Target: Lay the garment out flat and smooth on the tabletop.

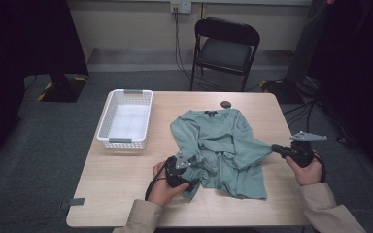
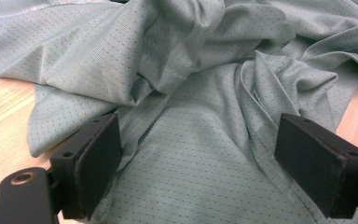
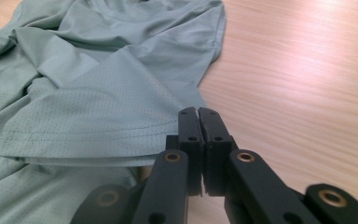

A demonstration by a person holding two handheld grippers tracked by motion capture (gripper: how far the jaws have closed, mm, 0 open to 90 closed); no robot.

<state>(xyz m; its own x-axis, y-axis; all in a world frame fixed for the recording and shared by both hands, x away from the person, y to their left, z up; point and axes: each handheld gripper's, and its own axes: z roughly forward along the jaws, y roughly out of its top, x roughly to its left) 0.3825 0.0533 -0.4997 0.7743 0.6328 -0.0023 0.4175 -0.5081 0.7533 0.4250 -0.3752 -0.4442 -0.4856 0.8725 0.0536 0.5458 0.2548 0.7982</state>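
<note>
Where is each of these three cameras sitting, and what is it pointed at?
High view: above the person's side, looking forward and down on the table; forearms and both hands show.
Left gripper view: on the left gripper, looking along its open jaws at the green shirt.
Right gripper view: on the right gripper, jaws pinching the sleeve hem.
All share the shirt.

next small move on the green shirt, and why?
Probably close the left hand-held gripper on the shirt. Its jaws stand wide open with crumpled fabric lying between them, not pinched. The right hand-held gripper is already shut at the sleeve hem, holding that sleeve out to the side. A second grip on the bunched left side would likely let the shirt be spread flat.
</note>
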